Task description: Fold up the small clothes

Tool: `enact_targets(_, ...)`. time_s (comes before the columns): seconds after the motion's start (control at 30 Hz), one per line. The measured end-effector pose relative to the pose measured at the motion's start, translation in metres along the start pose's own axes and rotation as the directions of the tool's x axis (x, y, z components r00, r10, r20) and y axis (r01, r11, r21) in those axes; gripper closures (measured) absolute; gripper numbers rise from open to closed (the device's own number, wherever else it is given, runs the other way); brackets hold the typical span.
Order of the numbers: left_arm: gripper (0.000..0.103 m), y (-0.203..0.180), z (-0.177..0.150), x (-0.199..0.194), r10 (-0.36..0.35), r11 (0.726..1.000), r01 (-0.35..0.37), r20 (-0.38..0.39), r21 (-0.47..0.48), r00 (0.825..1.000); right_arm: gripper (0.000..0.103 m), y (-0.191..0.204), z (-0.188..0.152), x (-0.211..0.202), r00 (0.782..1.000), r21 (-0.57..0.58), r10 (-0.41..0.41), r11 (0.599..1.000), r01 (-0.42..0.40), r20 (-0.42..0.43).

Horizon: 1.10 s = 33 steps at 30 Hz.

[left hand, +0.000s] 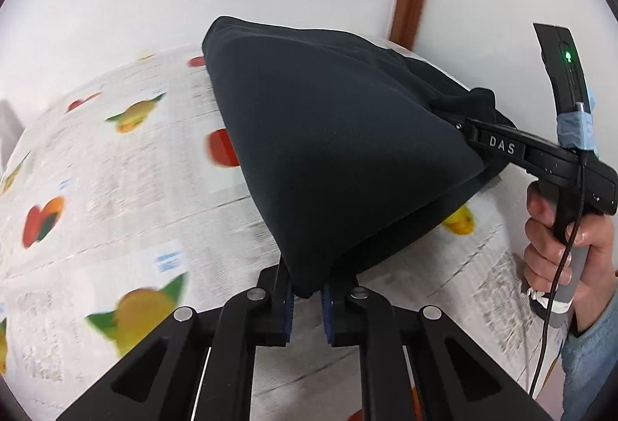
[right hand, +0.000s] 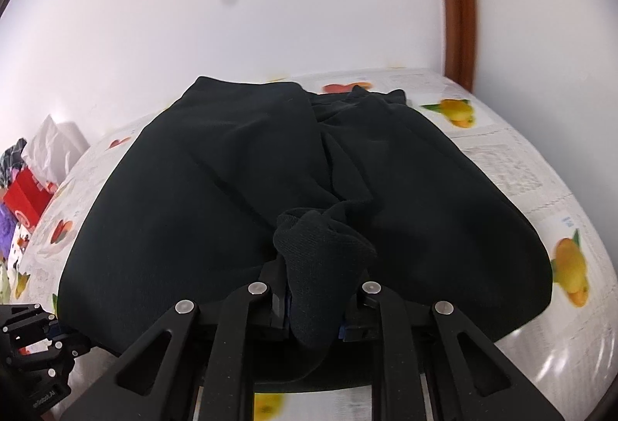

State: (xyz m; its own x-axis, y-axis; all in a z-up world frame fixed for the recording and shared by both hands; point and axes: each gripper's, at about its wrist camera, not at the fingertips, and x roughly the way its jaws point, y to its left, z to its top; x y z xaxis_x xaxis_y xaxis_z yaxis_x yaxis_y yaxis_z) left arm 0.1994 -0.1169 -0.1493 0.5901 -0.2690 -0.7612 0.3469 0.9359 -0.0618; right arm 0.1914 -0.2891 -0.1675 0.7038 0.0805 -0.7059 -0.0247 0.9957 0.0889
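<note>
table (left hand: 96, 166) under a fruit-print cloth carries the dark garment (right hand: 239, 166), which spreads from near the far edge to the near edge. left gripper (left hand: 308, 299) is pinched tight on a near corner of it. right gripper (right hand: 313, 309) is nearly closed on a bunched ribbed cuff (right hand: 324, 251) at the near edge. judgement: fold step in hand. lift both pinches together, keep the span taut, carry evenly toward the far edge, lay flat before letting go

Both grippers' jaws pinch the dark garment (left hand: 328, 150) over the fruit-print tablecloth (left hand: 116, 189).
</note>
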Motion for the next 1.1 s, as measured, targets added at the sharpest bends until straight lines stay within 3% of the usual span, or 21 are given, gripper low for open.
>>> enact_targets(0.3,0.092,0.076,-0.035,-0.037,0.074,0.992,-0.073,0.006,-0.1,0.997,0.087,0.099,-0.005,0.013,0.997,-0.143,0.074,0.987,-0.077,-0.032)
enact_targets(0.43,0.09,0.096,-0.049,-0.045,0.095,0.989,-0.093,0.011,-0.116,0.995,0.087,0.122,-0.009,0.016,0.993,-0.154,0.112,0.981,-0.116,-0.034)
enact_targets(0.77,0.085,0.108,-0.063,-0.048,0.127,0.984,-0.12,0.048,-0.135,0.991,0.084,0.128,-0.013,0.018,0.994,-0.175,0.102,0.979,-0.107,-0.037)
enact_targets(1.1,0.079,0.114,-0.061,-0.043,0.112,0.981,-0.104,0.04,-0.164,0.993,0.083,0.126,-0.012,0.019,0.993,-0.167,0.108,0.98,-0.113,-0.037)
